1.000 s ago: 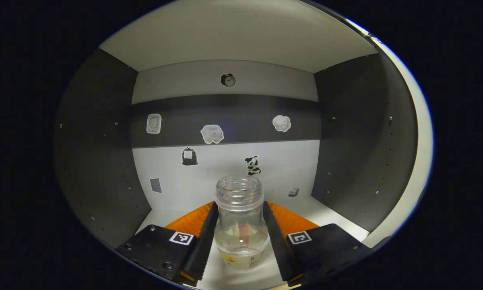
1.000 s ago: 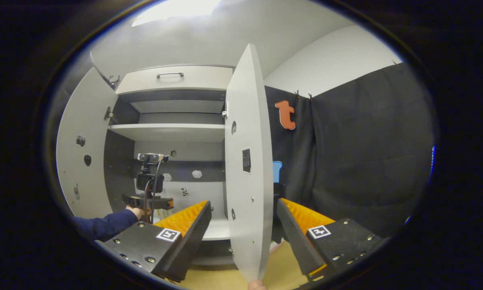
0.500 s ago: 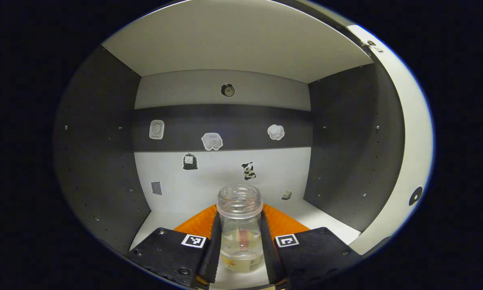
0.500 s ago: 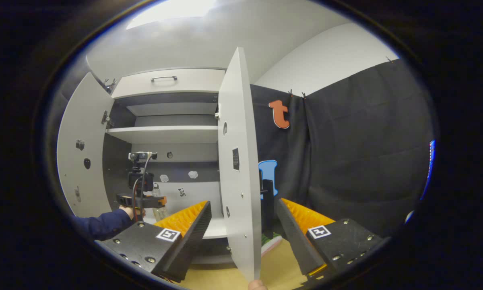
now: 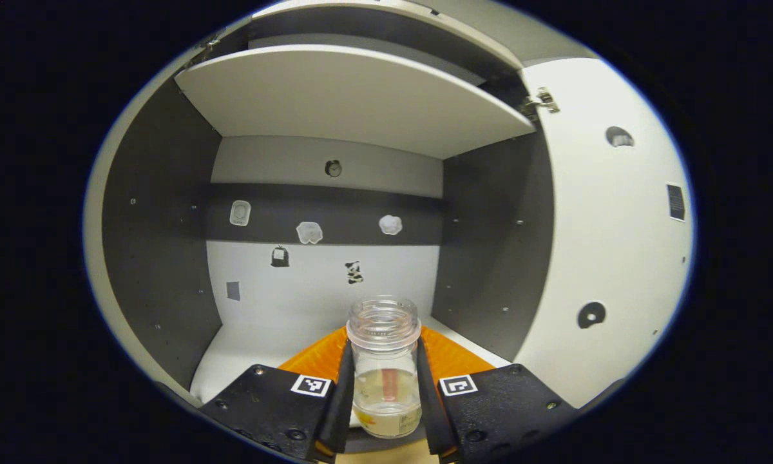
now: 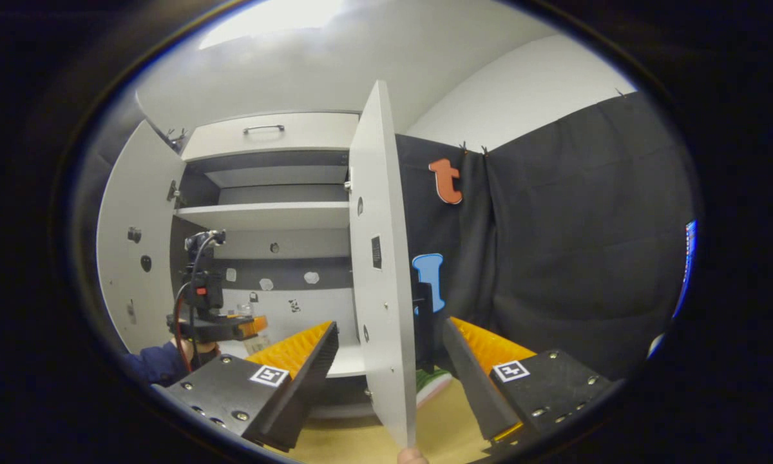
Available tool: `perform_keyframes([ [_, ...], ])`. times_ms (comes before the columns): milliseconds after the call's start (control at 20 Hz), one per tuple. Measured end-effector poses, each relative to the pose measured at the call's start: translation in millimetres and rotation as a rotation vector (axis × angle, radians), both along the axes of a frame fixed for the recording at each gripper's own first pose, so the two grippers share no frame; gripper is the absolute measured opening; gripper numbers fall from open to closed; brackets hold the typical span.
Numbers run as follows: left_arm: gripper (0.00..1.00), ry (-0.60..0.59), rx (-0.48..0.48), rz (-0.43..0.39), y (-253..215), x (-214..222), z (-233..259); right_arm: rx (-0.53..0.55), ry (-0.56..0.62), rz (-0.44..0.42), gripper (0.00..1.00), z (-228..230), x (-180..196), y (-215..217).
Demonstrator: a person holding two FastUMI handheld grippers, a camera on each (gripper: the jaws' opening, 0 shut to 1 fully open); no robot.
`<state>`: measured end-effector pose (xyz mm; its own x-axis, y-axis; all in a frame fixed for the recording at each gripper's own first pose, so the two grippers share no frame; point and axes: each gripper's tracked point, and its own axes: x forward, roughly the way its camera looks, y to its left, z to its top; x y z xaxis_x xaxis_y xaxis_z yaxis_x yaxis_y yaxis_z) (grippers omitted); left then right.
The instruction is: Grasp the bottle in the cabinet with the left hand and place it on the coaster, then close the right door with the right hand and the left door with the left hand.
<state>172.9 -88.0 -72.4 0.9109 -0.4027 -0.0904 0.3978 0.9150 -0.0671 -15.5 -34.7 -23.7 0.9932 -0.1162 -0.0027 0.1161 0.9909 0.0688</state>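
L hand-held gripper [image 5: 385,393] clamps bottle [image 5: 385,367], R door [image 6: 381,270] ajar

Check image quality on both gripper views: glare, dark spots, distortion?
Left gripper view: the bottle in the left gripper is sharp and evenly lit; fisheye bows the shelf; the cabinet side walls read dark. Right gripper view: blown-out ceiling glare; the right door edge curves; the booth cloth is underexposed.
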Motion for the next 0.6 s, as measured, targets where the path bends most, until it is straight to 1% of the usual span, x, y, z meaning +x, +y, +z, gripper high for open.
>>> perform_keyframes([
  [50,0.47,0.000,0.006,-0.029,-5.8,-13.4,-6.4,0.001,0.002,0.003,0.99,-0.8,-1.3,2.2],
  [100,0.46,0.005,0.012,-0.058,-11.1,-26.4,-14.5,0.002,0.002,0.006,0.95,-1.6,-3.6,3.7],
  [250,0.47,0.041,0.022,-0.135,-25.2,-64.4,-46.1,0.003,0.001,0.010,0.95,-1.6,-7.8,8.1],
  [300,0.47,0.058,0.027,-0.158,-27.8,-76.1,-59.0,0.002,0.001,0.010,0.99,-1.7,-9.7,8.6],
  [450,0.47,0.095,0.032,-0.214,-32.6,-104.8,-92.2,0.006,-0.005,0.014,0.99,0.8,-14.9,13.1],
  [500,0.47,0.106,0.040,-0.236,-34.1,-114.9,-104.0,0.004,-0.006,0.016,0.95,0.2,-17.3,14.5],
  [600,0.47,0.123,0.045,-0.269,-37.1,-133.2,-124.8,-0.003,-0.006,0.015,0.95,1.2,-19.5,14.8],
])
